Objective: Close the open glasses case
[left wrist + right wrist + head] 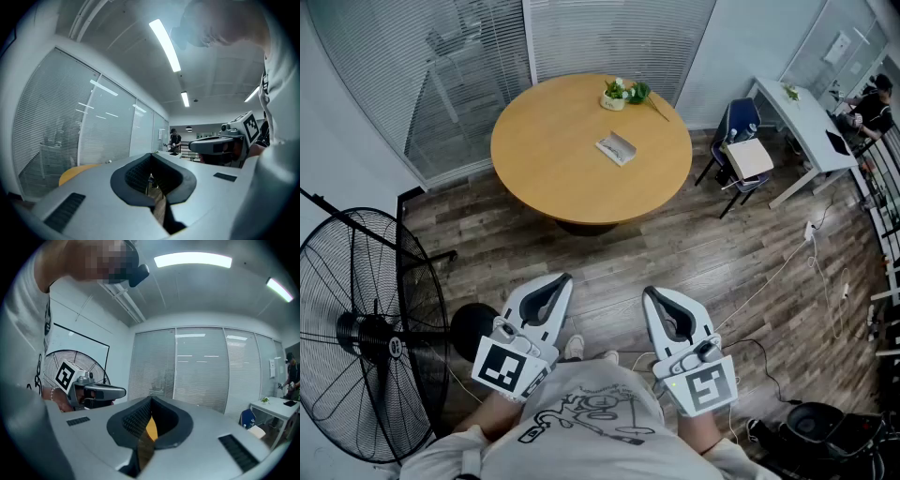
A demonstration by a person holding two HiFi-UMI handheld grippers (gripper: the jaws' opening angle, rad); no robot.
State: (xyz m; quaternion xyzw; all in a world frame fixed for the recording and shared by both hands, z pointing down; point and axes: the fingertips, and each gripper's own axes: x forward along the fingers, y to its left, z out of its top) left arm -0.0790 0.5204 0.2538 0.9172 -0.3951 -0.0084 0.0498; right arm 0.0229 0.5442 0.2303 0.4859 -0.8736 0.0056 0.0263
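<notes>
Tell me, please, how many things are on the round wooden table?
2 on the table: the glasses case lies near the middle, and a small potted plant stands at the far edge. Nothing appears hidden.

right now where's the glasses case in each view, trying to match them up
Head view: the glasses case lies on the round table, upper middle of the picture.
Left gripper view: not in it.
Right gripper view: not in it.
Shared landmark: the glass wall with blinds, at left in the left gripper view and straight ahead in the right gripper view.
</notes>
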